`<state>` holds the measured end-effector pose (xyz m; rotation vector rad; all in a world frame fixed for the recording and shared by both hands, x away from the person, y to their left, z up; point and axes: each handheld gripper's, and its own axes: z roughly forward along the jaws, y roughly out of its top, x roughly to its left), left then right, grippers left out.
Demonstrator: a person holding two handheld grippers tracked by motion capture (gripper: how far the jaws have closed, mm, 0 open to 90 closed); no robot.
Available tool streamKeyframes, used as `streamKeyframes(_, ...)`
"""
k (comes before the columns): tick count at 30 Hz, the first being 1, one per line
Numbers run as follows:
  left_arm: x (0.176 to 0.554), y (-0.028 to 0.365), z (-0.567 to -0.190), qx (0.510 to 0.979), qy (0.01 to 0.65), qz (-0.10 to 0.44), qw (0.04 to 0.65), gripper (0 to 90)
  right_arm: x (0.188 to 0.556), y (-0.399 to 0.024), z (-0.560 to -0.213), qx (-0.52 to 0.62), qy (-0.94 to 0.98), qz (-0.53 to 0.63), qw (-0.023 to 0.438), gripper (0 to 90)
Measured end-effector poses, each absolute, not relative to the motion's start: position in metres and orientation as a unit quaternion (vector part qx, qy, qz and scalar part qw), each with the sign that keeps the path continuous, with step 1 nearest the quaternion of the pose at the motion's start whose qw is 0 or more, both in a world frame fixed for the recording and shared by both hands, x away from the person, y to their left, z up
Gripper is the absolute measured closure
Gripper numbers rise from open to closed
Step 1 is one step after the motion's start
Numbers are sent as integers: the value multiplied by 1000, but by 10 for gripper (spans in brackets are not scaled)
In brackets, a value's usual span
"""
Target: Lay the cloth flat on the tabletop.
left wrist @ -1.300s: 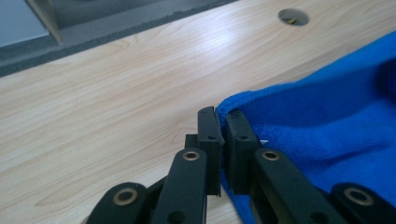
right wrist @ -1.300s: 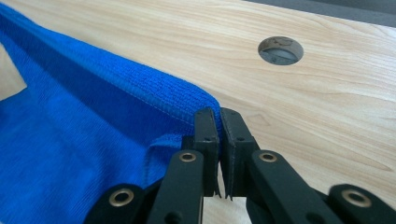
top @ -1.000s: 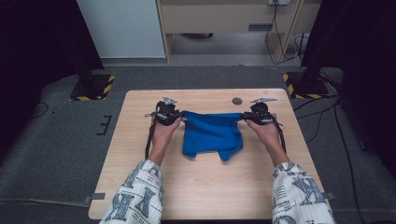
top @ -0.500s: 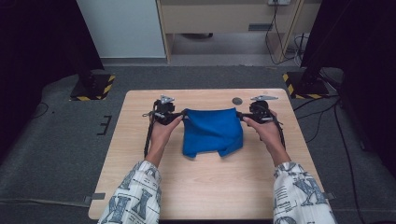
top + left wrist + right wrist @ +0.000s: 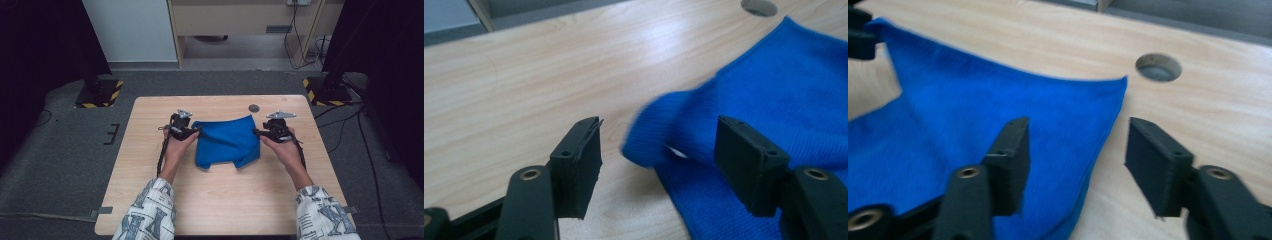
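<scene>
I see the blue cloth [image 5: 227, 141] lying folded in the middle of the wooden table [image 5: 150, 130], stretched across from one gripper to the other. My left gripper [image 5: 659, 150] has just been opening; its jaws now stand apart with a curled corner of the cloth between them, and the pads do not press it. My right gripper [image 5: 1075, 150] has been opening and then partly closing; its jaws straddle the near right edge of the cloth without pinching it. So the cloth lies inward from both grippers, and both are about equally near to it.
</scene>
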<state>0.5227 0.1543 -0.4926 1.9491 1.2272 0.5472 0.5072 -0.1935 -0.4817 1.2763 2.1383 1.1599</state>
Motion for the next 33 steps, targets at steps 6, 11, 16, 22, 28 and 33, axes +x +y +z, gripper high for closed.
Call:
streamKeyframes(6,517,152,-490,758,473,215,395,327,499,-195,-499,457,769,403,193,490)
streamKeyframes(11,504,156,-480,751,465,224,411,330,489,-198,-499,456,766,412,189,557)
streamKeyframes(16,484,166,-477,747,459,227,423,343,477,-199,-495,447,766,420,193,591)
streamKeyframes(22,457,173,-486,752,453,219,425,344,466,-191,-492,439,767,430,187,590)
streamKeyframes(28,429,173,-495,763,442,211,421,359,445,-179,-495,411,776,445,175,656)
streamKeyframes(33,408,164,-500,782,418,211,412,361,426,-176,-497,404,779,449,169,698)
